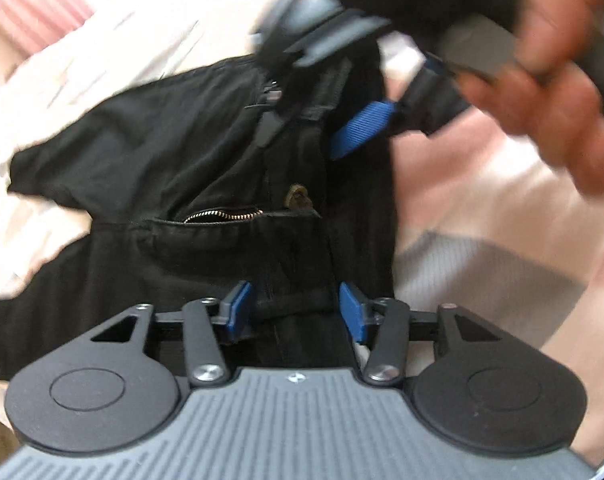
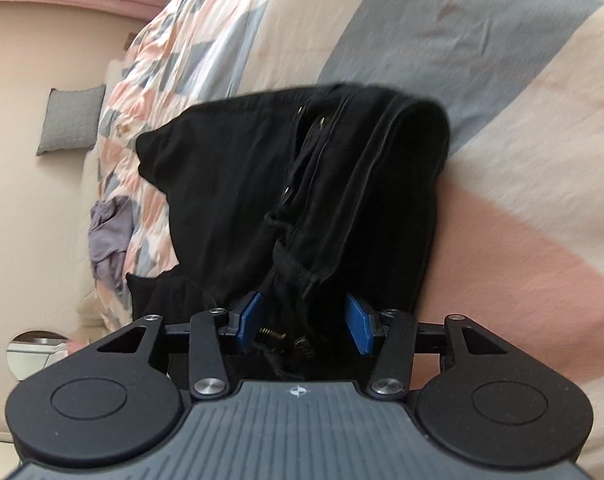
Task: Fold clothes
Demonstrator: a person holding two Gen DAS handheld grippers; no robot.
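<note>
One pair of black trousers (image 2: 238,184), heavy cotton twill, lies bunched on the bed, folded lengthwise with the waistband toward both cameras. Fittings: brass zip (image 1: 222,215) partly open, round metal button (image 1: 298,196), stitched seams, small rivets.

Bed cover (image 2: 502,60): soft woven cloth in pink, grey and cream blocks, creased. Grey pillow (image 2: 72,120), rectangular, beyond the cover. Crumpled lilac cloth (image 2: 110,232) at the cover's far edge.

Left gripper (image 1: 294,312): matte black linkage, ribbed grey body, blue textured pads (image 1: 240,304). Jaws stand about half apart over the trousers; cloth lies between them, pads not pressing it.

Right gripper (image 2: 304,320): same build, blue pads (image 2: 358,320). Jaws stand about half apart with waistband folds between them; whether the pads press the cloth cannot be told. In the left view it appears blurred at the trousers' far end, held by a hand (image 1: 550,92).
</note>
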